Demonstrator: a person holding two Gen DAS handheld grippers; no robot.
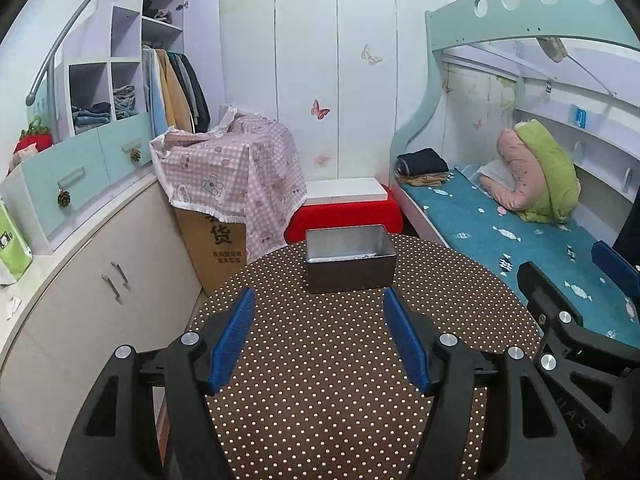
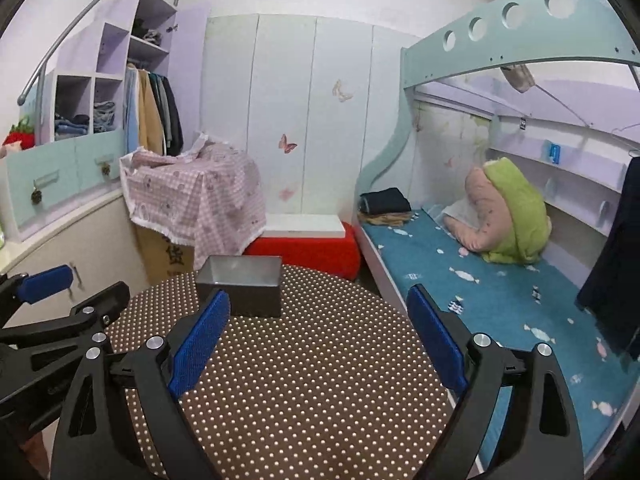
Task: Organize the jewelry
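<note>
A grey metal tin [image 1: 350, 260] stands open at the far edge of a round table with a brown polka-dot cloth [image 1: 328, 344]. Thin silvery jewelry lies on its bottom, too small to make out. My left gripper [image 1: 318, 300] is open and empty, held above the table short of the tin. My right gripper [image 2: 320, 304] is open and empty too, to the right of the tin [image 2: 240, 286]. The right gripper shows at the right edge of the left wrist view [image 1: 568, 308]; the left gripper shows at the left edge of the right wrist view [image 2: 60, 300].
A cardboard box under a pink checked cloth [image 1: 228, 184] stands beyond the table on the left. A red stool with a white board [image 1: 344, 210] is behind the tin. A bunk bed with a blue mattress [image 1: 520, 240] runs along the right. Cabinets [image 1: 92, 280] line the left.
</note>
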